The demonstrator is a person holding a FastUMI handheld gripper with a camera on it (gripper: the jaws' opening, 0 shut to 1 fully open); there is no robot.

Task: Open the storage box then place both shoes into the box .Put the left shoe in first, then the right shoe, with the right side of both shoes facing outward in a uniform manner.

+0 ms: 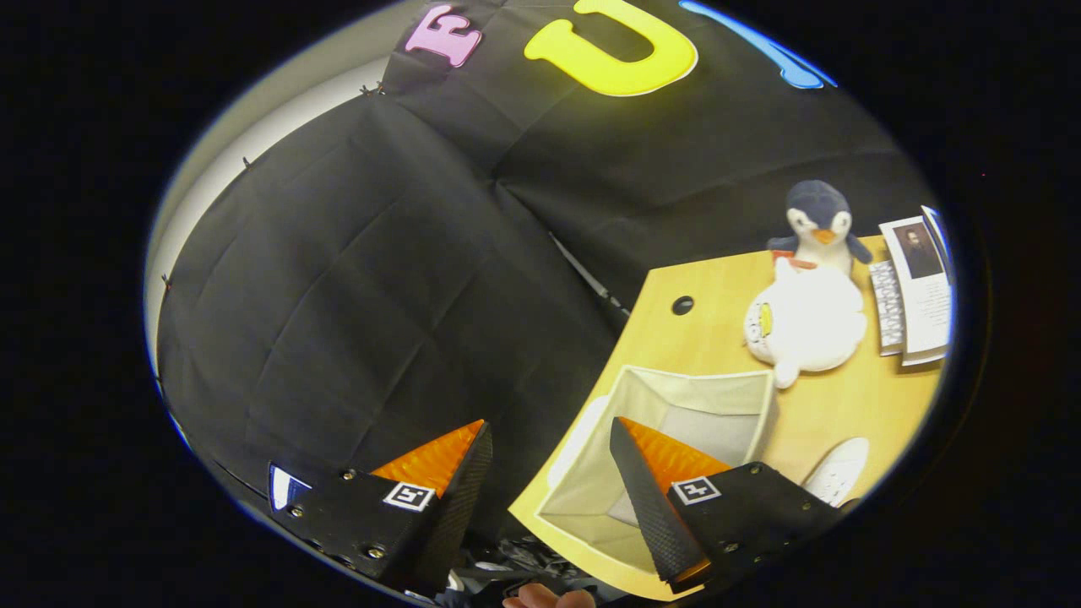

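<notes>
Counter (718,338) holds box (676,439), already open, seemingly empty; shoe (836,471) just beside box. Gripper (549,473) spread, holding nothing, tilted off box. Advice: swing toward shoe, confirm it's the left, pinch it.

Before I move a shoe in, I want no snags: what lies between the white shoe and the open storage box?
Gripper view: bare desk between the white shoe and storage box; the open tool holds nothing.

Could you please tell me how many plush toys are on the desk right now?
2. A penguin plush sits at the desk's far edge by the booklets; a white seal plush lies just in front of it, beyond the open storage box.
</notes>
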